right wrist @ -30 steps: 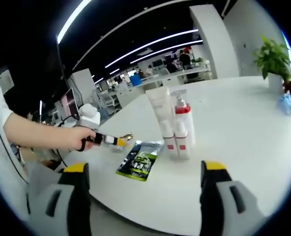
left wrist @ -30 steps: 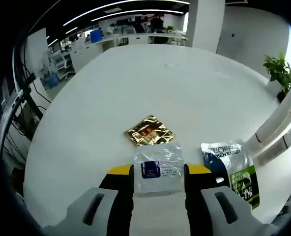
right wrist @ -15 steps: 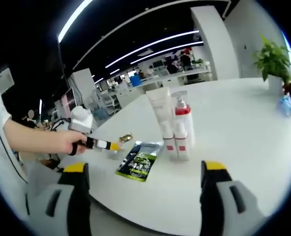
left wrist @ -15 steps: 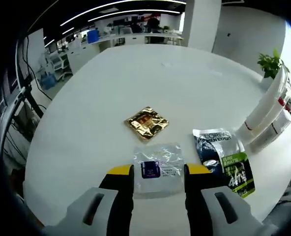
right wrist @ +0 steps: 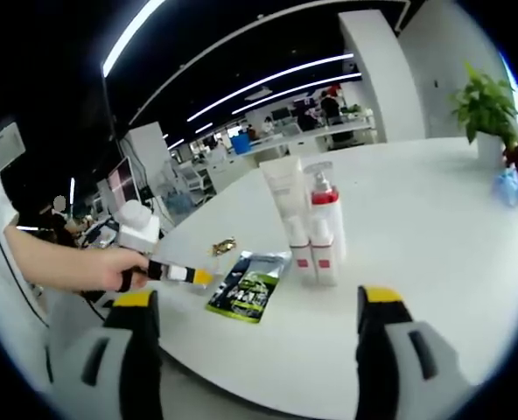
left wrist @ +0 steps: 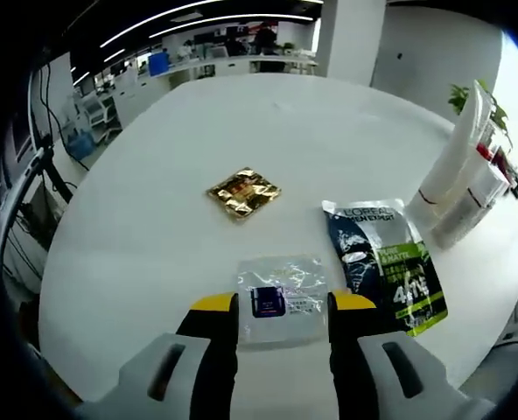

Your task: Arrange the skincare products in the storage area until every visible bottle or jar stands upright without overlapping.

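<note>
My left gripper (left wrist: 283, 303) is shut on a clear sachet (left wrist: 281, 293) with a purple label, held flat between its yellow-tipped jaws above the white table (left wrist: 154, 201). Beyond it lie a gold foil sachet (left wrist: 243, 192) and a dark green-and-black pouch (left wrist: 383, 262). A white tube (left wrist: 451, 162) and a red-collared pump bottle (left wrist: 479, 197) stand upright together at the right. My right gripper (right wrist: 257, 297) is open with nothing between its jaws, near the table's front edge. Ahead of it stand the tube (right wrist: 285, 206) and pump bottle (right wrist: 325, 219), with the pouch (right wrist: 250, 289) lying flat to their left.
A person's hand (right wrist: 84, 267) holds the left gripper (right wrist: 176, 273) over the table's left edge, close to the gold sachet (right wrist: 222, 248). A potted plant (right wrist: 486, 109) and a blue item (right wrist: 508, 184) sit at the far right. Office desks lie beyond the table.
My left gripper has drawn back and up with the clear sachet, so the gold sachet and pouch sit farther off. The right gripper has not moved.
</note>
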